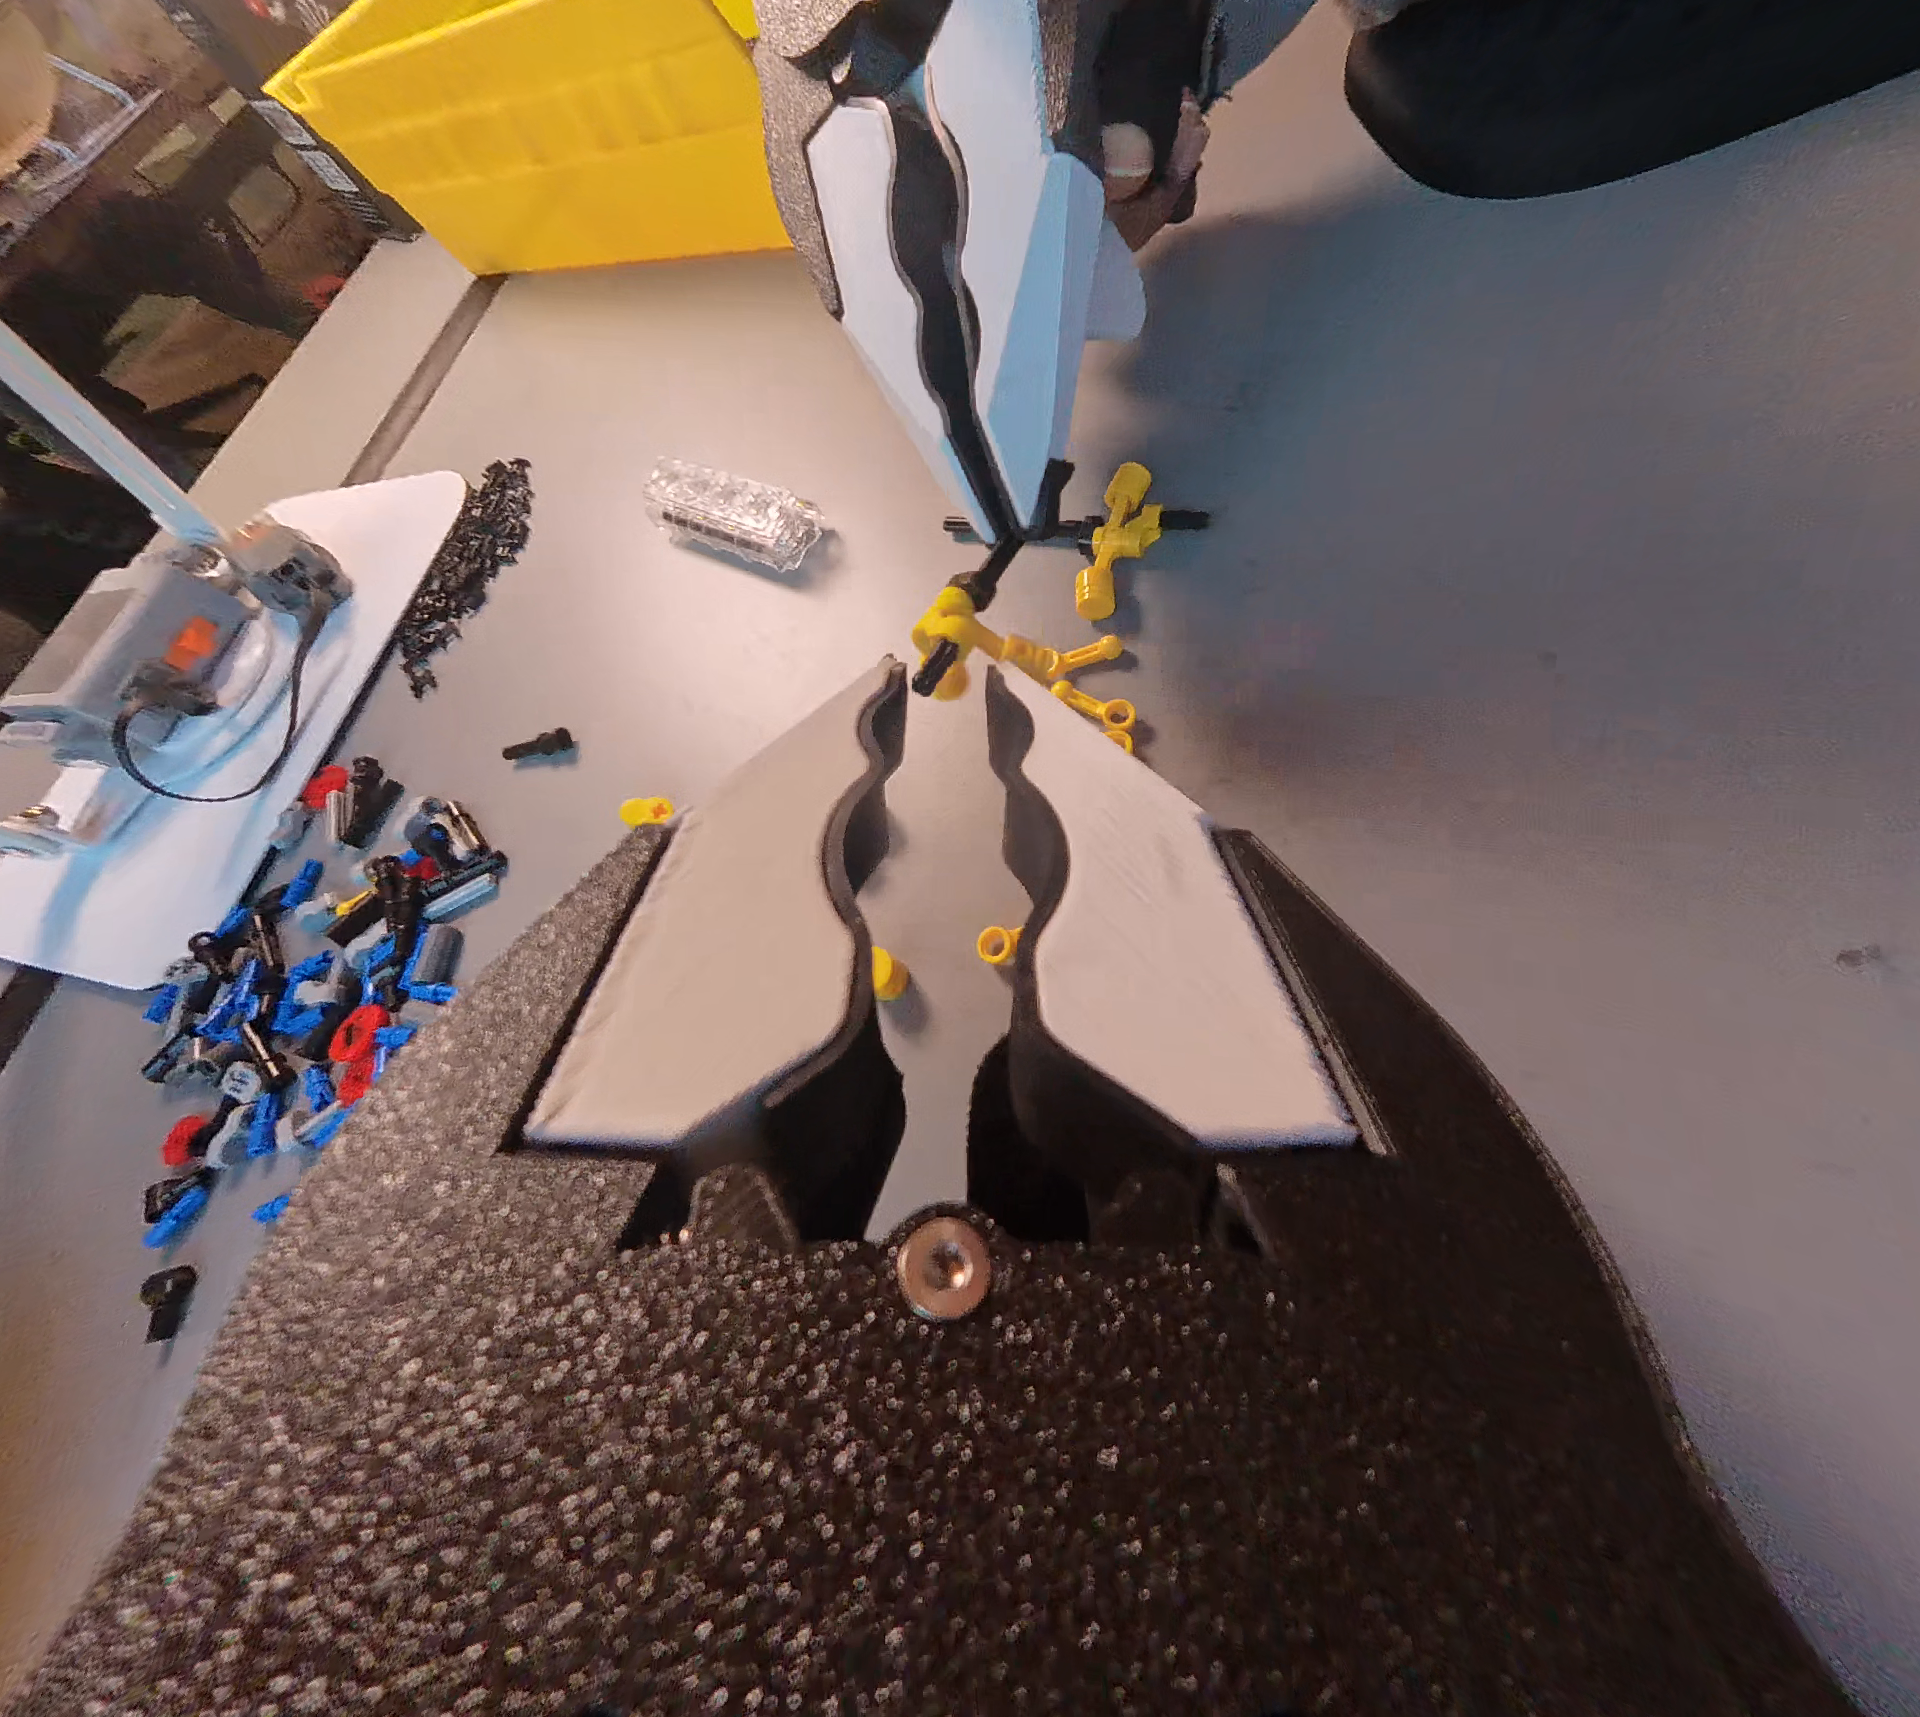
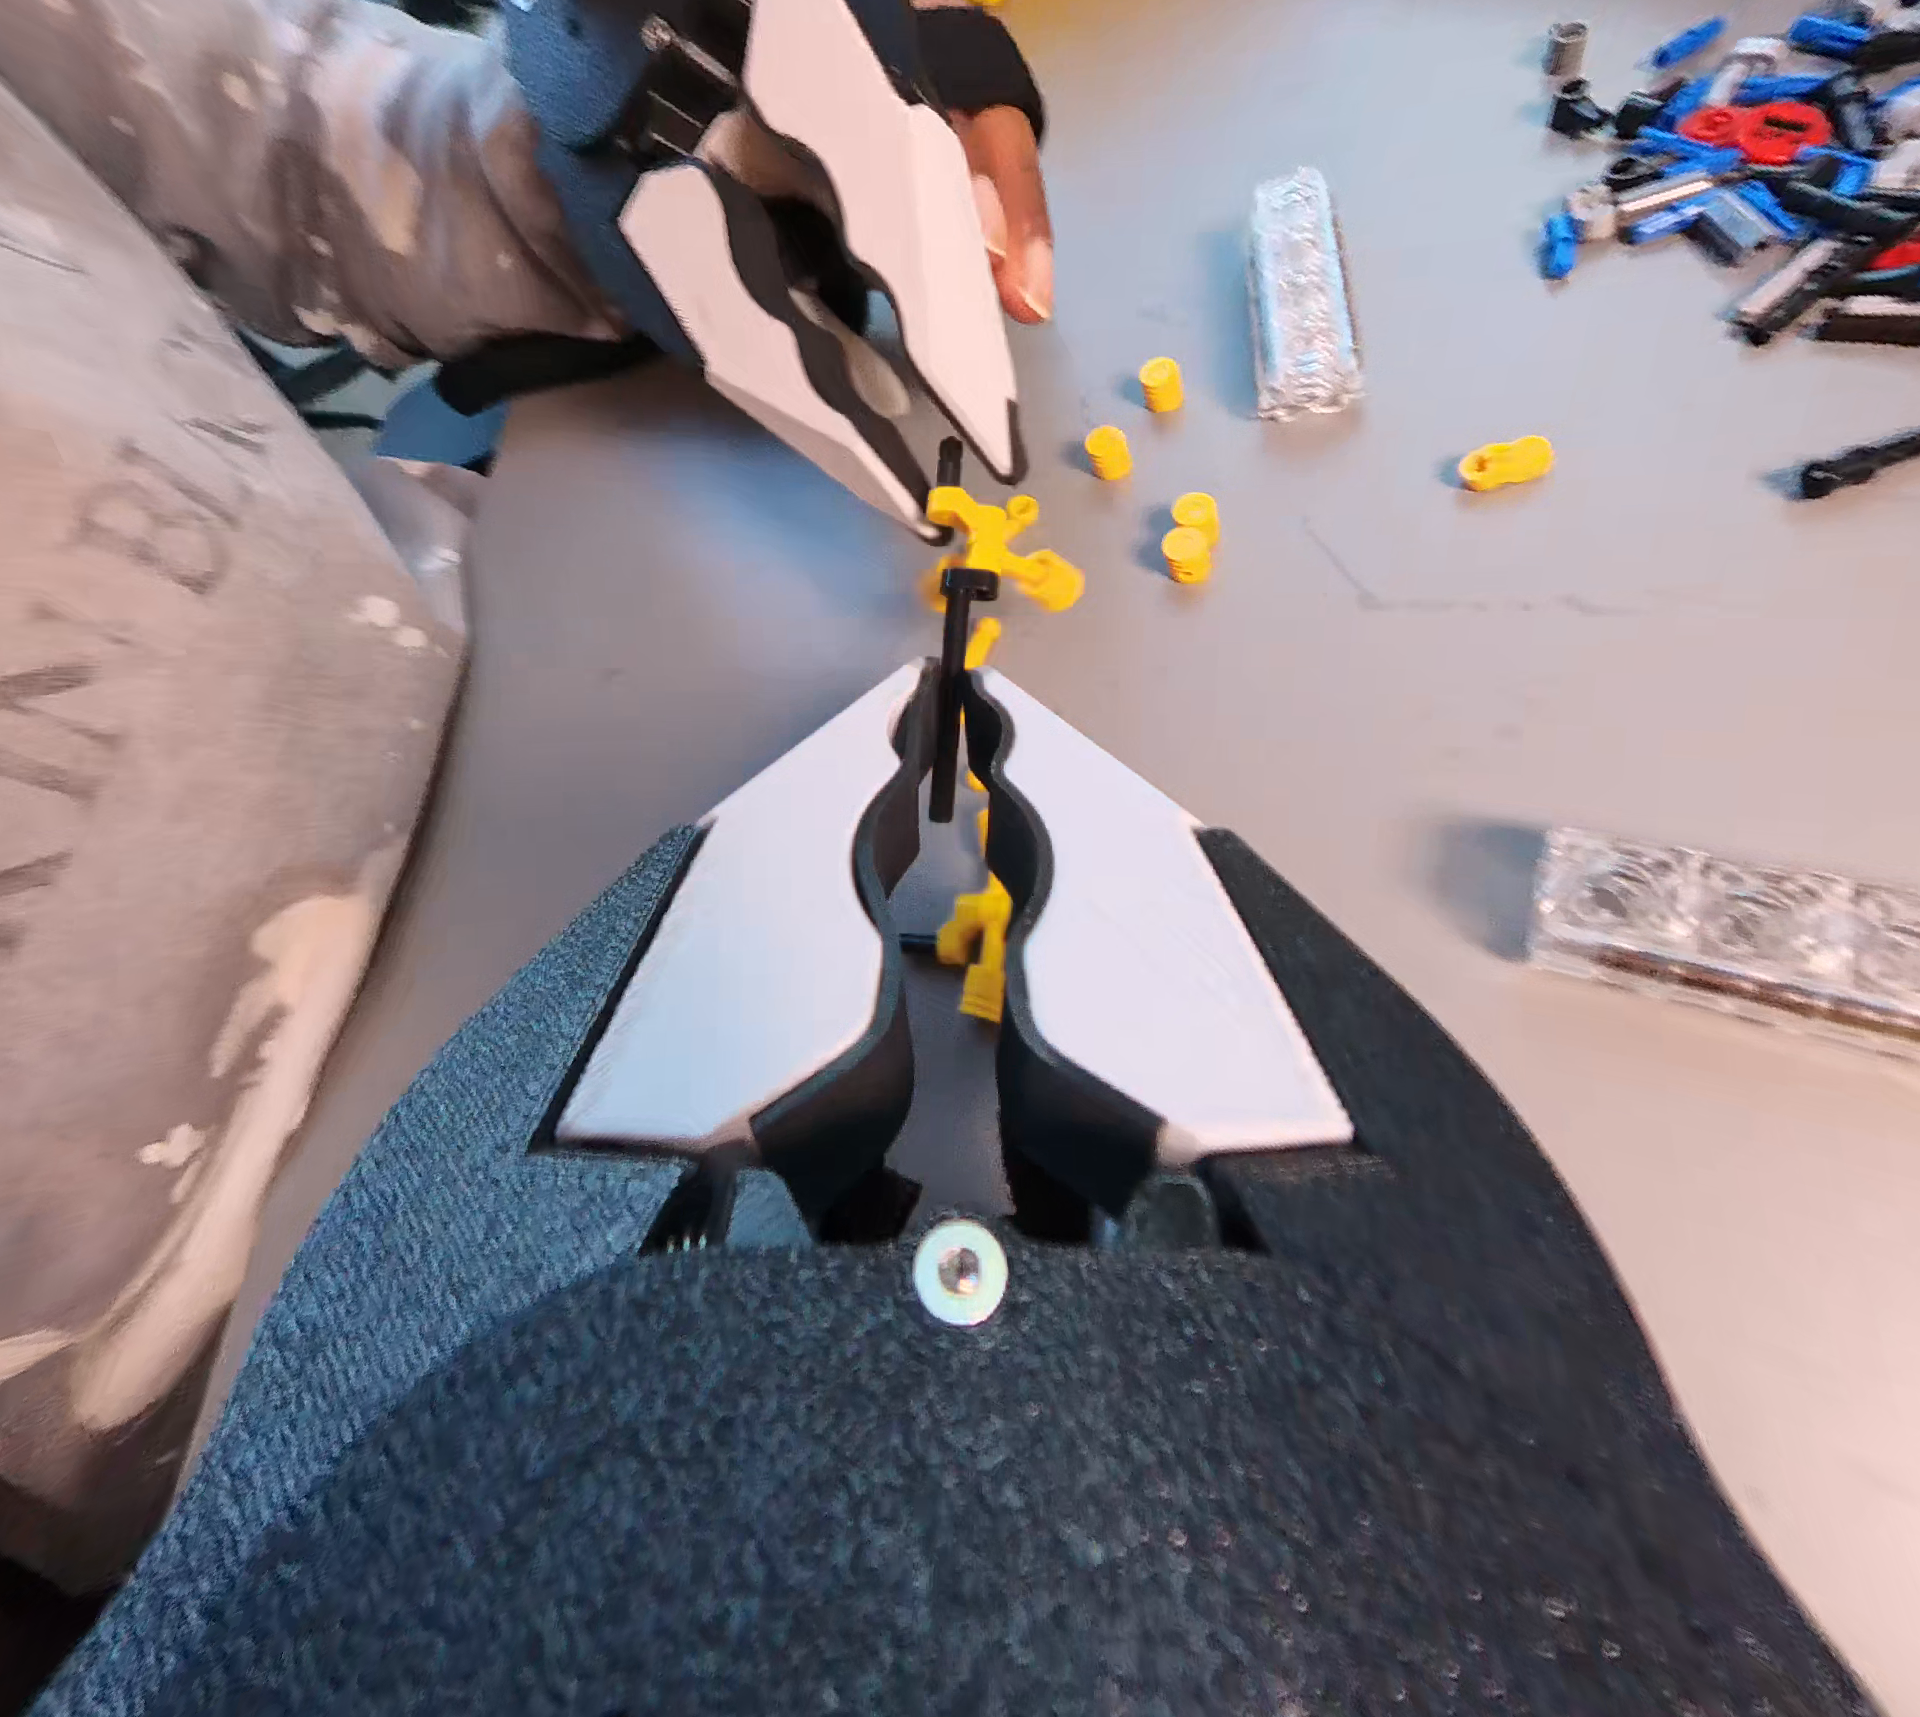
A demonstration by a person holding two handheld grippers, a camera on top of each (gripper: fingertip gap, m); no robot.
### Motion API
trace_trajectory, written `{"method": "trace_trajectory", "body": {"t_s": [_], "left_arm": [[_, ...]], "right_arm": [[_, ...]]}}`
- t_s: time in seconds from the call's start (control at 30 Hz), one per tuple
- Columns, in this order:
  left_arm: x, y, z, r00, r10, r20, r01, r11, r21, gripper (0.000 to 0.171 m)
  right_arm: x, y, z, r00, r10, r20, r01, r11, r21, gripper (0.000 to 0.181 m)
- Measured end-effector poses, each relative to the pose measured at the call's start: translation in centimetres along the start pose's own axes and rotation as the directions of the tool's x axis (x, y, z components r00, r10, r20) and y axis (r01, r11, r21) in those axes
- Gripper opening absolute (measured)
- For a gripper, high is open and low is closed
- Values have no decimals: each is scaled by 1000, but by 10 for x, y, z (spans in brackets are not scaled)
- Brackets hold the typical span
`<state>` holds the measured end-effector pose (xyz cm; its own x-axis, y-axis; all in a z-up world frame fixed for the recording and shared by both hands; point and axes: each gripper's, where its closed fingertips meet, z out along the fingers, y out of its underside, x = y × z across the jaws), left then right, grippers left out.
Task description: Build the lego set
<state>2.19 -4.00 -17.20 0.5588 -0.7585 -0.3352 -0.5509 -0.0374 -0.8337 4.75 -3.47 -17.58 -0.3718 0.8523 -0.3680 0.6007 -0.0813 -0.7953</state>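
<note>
Nearest the lens in the right wrist view, the right hand-held gripper (image 2: 945,680) has its fingers drawn almost together on a thin black axle (image 2: 948,732). The axle runs forward past the tips, clear of the table (image 2: 1351,732). We judge the pinch sits near the axle's rear end so the front end stays free. At that front end sits a yellow connector (image 2: 971,524), and the left hand-held gripper (image 1: 940,685) meets it from the opposite side. Its fingers stand at a narrow gap about the connector and axle tip. We see bare table between them, so we log it as not clamped. Whether a pad touches the part, we cannot tell. Loose yellow bushes (image 2: 1162,386) lie just beside the two grippers, within easy reach. A clear studded block (image 2: 1714,919) lies to the right. A heap of blue, black and red parts (image 2: 1766,161) and a yellow bin (image 1: 540,109) sit well apart, farther back.
</note>
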Motion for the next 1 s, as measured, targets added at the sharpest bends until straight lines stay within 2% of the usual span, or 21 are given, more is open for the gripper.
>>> {"method": "trace_trajectory", "body": {"t_s": [0.13,0.27,0.33,0.4,0.47,0.57,0.7,0.83,1.0], "left_arm": [[5,-10,-3,1000,-7,-30,9,998,63,12],[10,-7,-2,995,-51,-81,54,997,48,8],[12,-5,-1,976,-171,-132,177,984,33,8],[12,-5,-1,918,-339,-204,351,936,21,8],[4,-8,-5,875,-432,-220,449,893,35,8],[3,-15,-11,797,-528,-295,563,825,46,7],[6,-22,-15,756,-550,-355,604,795,54,7],[7,-23,-15,750,-550,-367,608,792,56,7],[11,-23,-15,793,-502,-345,555,829,70,7]], "right_arm": [[-9,-1,1,998,13,56,-14,1000,10,4],[-6,-1,-1,999,19,51,-19,1000,17,4],[-5,2,0,998,-53,21,53,999,4,4],[-7,0,3,984,-174,-24,174,985,-1,8],[-5,-7,4,959,-266,-98,268,963,8,14],[-6,-16,5,919,-361,-161,366,931,4,12],[-8,-16,9,897,-406,-174,411,912,-9,3],[-10,-19,8,898,-406,-171,415,909,21,2],[-9,-13,7,918,-363,-161,371,928,24,2]]}}
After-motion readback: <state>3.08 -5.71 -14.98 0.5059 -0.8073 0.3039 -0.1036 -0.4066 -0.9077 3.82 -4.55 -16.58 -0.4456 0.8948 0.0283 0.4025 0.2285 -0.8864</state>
